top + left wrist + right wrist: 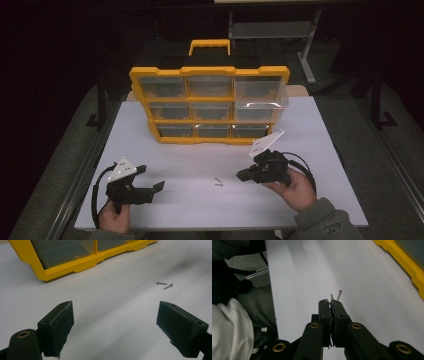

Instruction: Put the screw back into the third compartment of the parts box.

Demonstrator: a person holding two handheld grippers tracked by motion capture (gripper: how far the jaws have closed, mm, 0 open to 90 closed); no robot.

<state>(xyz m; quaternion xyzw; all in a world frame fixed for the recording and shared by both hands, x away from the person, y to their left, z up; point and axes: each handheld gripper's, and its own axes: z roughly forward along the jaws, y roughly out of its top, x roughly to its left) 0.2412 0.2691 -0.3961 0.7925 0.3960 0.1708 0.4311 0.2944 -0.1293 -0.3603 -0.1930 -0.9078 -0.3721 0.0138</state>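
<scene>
Two small screws (pixel 218 182) are lying on the white table (pixel 200 210), close together and angled toward each other, roughly midway between the two grippers in the high view. The right gripper (pixel 242 174) is sitting just to the right of them, its jaws pointing left toward them and pressed together; in the right gripper view the pads (pixel 325 308) are meeting face to face, and whether anything is pinched between them cannot be told, though a thin sliver is showing at the seam. In that view the screws (pixel 336 295) are lying on the table just beyond the closed tips (pixel 330 301), one partly hidden behind them. The left gripper (pixel 159 186) is resting on the table at the near left, well apart from the screws, with its jaws standing wide and nothing between them; in the left gripper view the two black pads (pixel 61 322) are framing bare table, and the screws (pixel 165 284) are lying farther off, above and just inside the right-hand pad. A yellow organizer case (pixel 210 105) with clear compartment lids is sitting at the far side of the table, behind both grippers, its near yellow edge (pixel 75 266) showing above the left gripper's jaws. The person's hands are gripping each tool from below.
</scene>
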